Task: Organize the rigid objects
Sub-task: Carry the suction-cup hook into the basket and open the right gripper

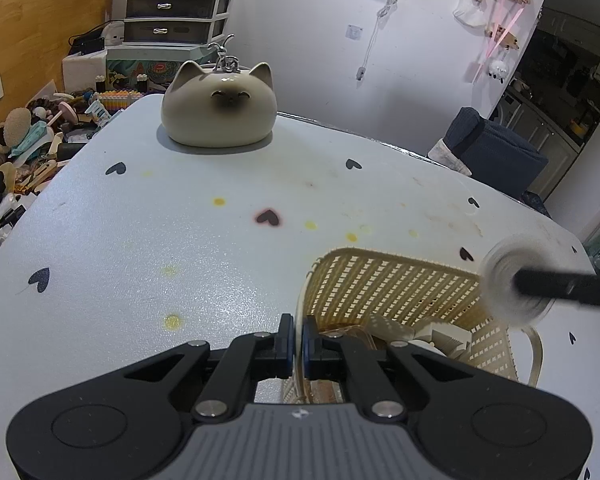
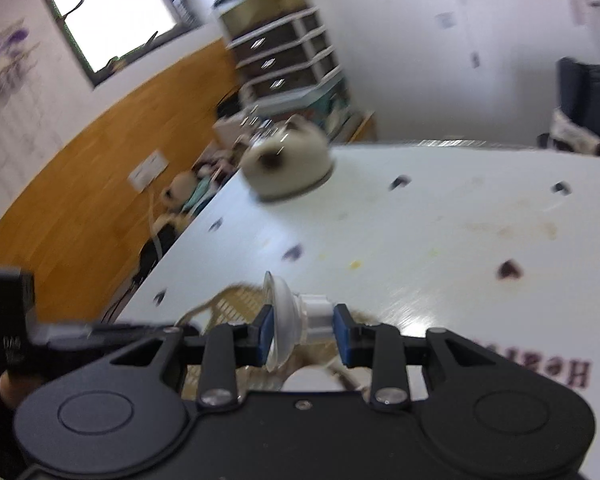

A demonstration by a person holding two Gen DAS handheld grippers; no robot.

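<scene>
Wicker basket (image 1: 400, 280): sits at the table's (image 1: 140, 220) near edge, about 5 o'clock in the left wrist view, already holding a few items.
Left gripper (image 1: 299, 338): fingers pressed onto the basket's thin rim, likely to steady it for loading.
Right gripper (image 2: 303, 334): pinching a clear plastic funnel-like piece (image 2: 288, 320) between its blue pads (image 2: 265, 334), white collar toward 3 o'clock; blur hides detail, possibly a cap.
Piece's place: hovering over the basket, toward its 3 o'clock end.
Cat ornament (image 1: 219, 110): well apart at 11 o'clock.
</scene>
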